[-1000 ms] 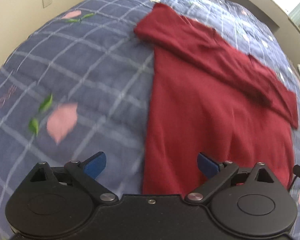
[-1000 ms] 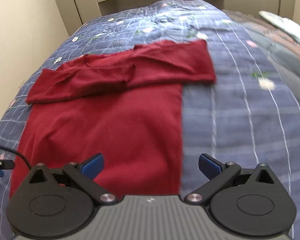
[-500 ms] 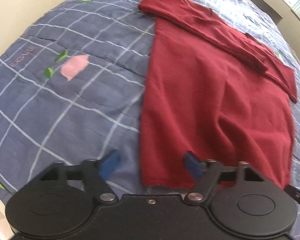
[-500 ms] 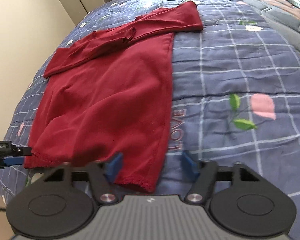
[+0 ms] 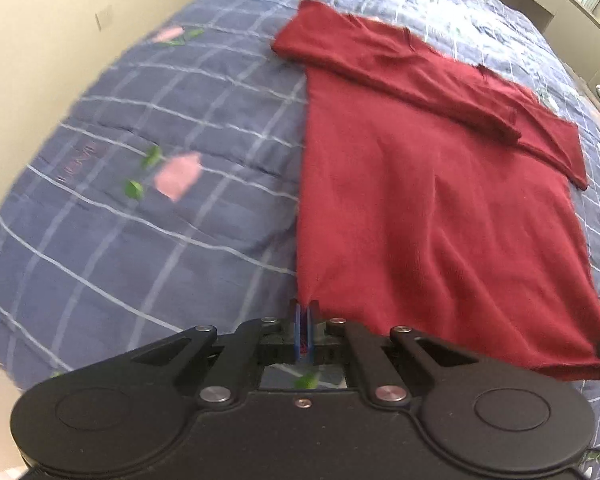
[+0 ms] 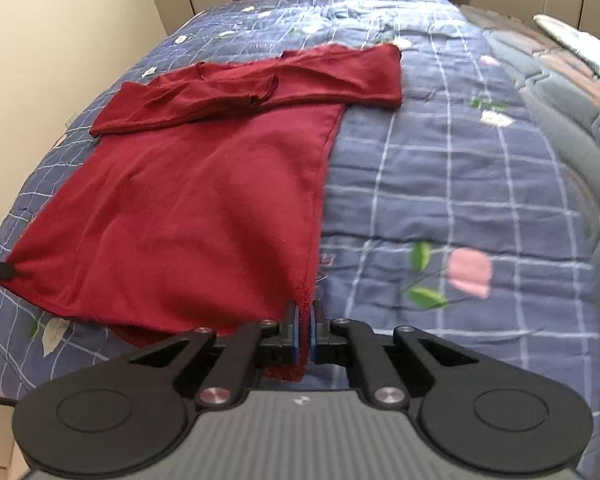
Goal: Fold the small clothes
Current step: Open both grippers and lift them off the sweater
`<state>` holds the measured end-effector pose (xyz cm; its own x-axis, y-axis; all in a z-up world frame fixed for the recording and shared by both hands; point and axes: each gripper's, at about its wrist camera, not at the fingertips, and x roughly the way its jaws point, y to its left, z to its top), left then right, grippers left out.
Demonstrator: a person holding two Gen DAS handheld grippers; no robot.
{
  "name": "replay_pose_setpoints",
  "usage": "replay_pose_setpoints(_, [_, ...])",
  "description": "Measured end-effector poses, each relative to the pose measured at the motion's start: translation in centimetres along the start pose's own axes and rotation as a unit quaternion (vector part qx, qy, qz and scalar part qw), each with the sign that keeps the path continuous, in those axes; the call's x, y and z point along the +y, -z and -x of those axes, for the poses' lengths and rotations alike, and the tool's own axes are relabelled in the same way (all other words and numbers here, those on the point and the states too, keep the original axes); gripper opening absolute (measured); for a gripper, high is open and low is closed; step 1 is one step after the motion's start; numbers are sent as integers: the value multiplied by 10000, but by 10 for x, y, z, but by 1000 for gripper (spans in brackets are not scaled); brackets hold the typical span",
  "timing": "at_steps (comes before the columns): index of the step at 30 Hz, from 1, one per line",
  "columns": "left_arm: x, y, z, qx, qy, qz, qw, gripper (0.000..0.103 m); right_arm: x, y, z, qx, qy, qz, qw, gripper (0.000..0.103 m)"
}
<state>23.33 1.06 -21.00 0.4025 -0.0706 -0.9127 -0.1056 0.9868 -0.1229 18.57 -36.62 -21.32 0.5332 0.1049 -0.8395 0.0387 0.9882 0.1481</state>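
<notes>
The shirt (image 6: 188, 208) lies on the quilt (image 6: 440, 184), sleeves folded across its far end.

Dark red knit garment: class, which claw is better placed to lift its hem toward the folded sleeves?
Neither alone. Left claw and right claw each pinch a hem corner of the dark red knit garment.

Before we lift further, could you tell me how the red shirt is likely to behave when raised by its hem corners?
The red shirt looks thin and wrinkled, so it will probably sag between the left gripper and right gripper. Its folded sleeves may slip loose.
</notes>
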Motion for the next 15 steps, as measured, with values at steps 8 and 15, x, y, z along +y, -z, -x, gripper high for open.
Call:
replay_pose_setpoints(8, [13,6,-10,58,-141,137,9998,2,2,11,-20,170,49,105,9998,6])
replay_pose_setpoints(15, [7,13,-16,126,-299,93,9994,63,0,15,-11,77,125,225,9996,71])
